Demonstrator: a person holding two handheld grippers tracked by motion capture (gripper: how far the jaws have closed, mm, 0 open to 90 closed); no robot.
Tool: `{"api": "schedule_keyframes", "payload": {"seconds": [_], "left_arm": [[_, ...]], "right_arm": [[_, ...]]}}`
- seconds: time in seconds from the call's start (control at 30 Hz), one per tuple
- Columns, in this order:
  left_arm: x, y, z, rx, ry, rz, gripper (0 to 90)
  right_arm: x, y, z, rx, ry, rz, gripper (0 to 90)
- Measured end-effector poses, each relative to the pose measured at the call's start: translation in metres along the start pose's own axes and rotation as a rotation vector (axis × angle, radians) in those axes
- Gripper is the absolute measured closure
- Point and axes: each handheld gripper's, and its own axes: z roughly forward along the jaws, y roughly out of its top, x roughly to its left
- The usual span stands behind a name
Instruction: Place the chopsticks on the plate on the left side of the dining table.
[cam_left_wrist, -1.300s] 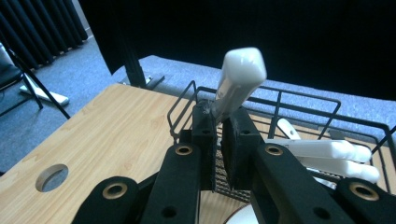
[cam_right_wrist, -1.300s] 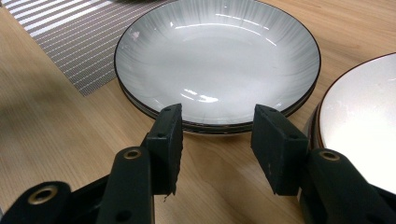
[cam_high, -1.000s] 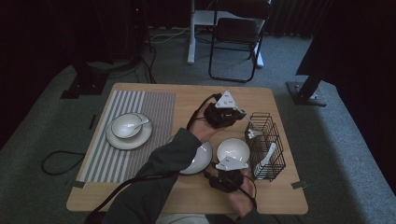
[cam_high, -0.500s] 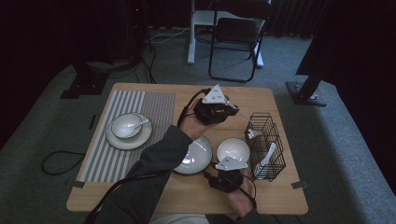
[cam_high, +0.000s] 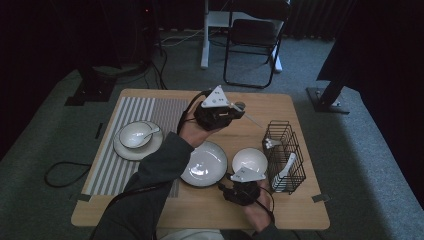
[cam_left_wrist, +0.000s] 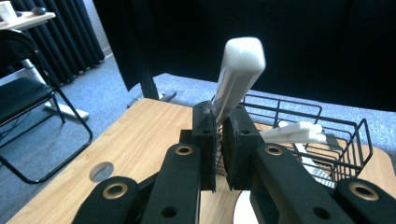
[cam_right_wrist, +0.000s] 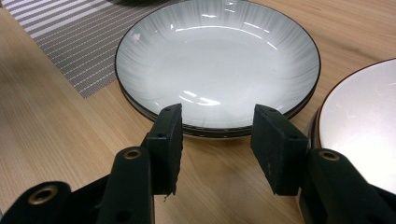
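Note:
My left gripper hovers over the far middle of the table, shut on a white spoon whose handle sticks out toward the wire basket. In the left gripper view the jaws pinch the spoon, and its handle rises upward between them. My right gripper rests near the front edge, open. In the right gripper view its jaws stand apart with nothing between them, just short of the rim of a grey plate. A white bowl sits to the plate's right.
The basket at the right holds more white spoons. The plate and bowl sit at centre front. A striped placemat at the left carries a plate with a bowl and spoon. A chair stands beyond the table.
My left gripper has moved left and slightly up, away from the basket, carrying the spoon. The right gripper has stayed in place.

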Motion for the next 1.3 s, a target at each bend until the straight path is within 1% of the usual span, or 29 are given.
{"api": "schedule_keyframes", "payload": {"seconds": [0.13, 0.27, 0.6, 0.77, 0.8, 0.83, 0.97, 1.2, 1.3], "left_arm": [[0.004, -0.006, -0.007, 0.003, 0.018, -0.009, 85.0], [0.008, -0.015, -0.013, 0.022, 0.038, -0.014, 85.0], [0.019, -0.045, -0.029, 0.05, 0.082, -0.067, 85.0], [0.02, -0.057, -0.036, 0.064, 0.097, -0.077, 84.9], [0.02, -0.057, -0.036, 0.064, 0.097, -0.077, 85.0], [0.02, -0.061, -0.038, 0.066, 0.099, -0.085, 85.0], [0.019, -0.07, -0.045, 0.072, 0.107, -0.096, 85.0], [0.016, -0.083, -0.057, 0.077, 0.115, -0.105, 84.9], [0.015, -0.089, -0.064, 0.071, 0.121, -0.117, 84.9]], "right_arm": [[0.0, 0.001, -0.001, 0.0, -0.001, -0.003, 53.1], [-0.002, 0.004, -0.002, -0.005, -0.006, -0.006, 53.1], [-0.006, 0.013, -0.005, -0.014, -0.02, -0.025, 53.1], [-0.005, 0.02, -0.005, -0.026, -0.021, -0.035, 53.1], [-0.005, 0.022, -0.004, -0.031, -0.02, -0.041, 53.2], [-0.005, 0.025, -0.004, -0.034, -0.02, -0.043, 53.9], [-0.007, 0.032, -0.003, -0.044, -0.021, -0.046, 54.6], [-0.011, 0.049, 0.0, -0.07, -0.033, -0.058, 55.0], [-0.012, 0.055, 0.001, -0.077, -0.036, -0.061, 55.2]]}}
